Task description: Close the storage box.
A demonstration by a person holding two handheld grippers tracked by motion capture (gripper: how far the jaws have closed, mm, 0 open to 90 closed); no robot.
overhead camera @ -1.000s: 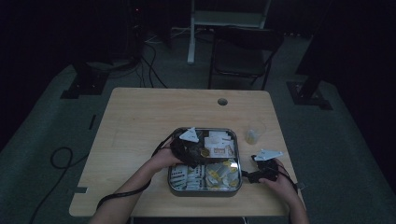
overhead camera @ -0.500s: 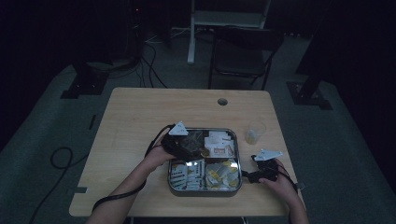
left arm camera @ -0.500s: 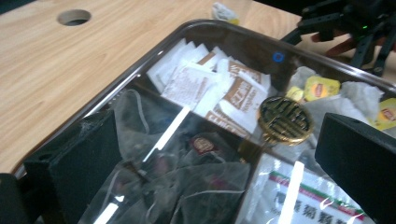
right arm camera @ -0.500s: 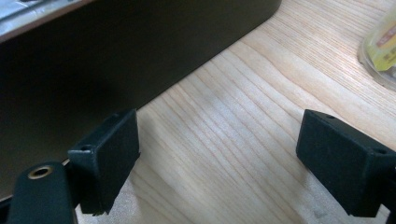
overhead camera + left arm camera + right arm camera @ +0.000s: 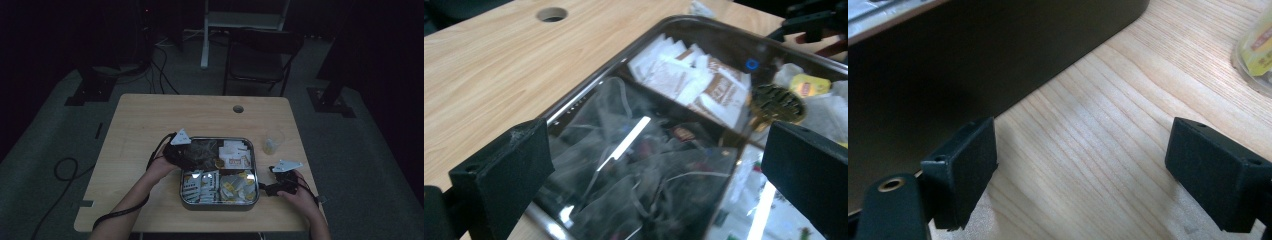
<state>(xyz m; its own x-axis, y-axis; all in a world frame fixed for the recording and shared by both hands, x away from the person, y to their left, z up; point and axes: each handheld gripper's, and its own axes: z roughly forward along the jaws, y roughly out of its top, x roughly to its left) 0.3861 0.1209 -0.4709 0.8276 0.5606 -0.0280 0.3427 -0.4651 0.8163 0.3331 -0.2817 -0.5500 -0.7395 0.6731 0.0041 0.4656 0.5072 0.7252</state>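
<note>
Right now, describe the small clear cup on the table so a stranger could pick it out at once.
Start at the wooden table and find the square metal tray of tea bags and packets near its front edge. Look just past the tray's far right corner: the small clear plastic cup stands there alone on bare wood. It is the one see-through, upright thing, with something yellowish in its bottom.
</note>
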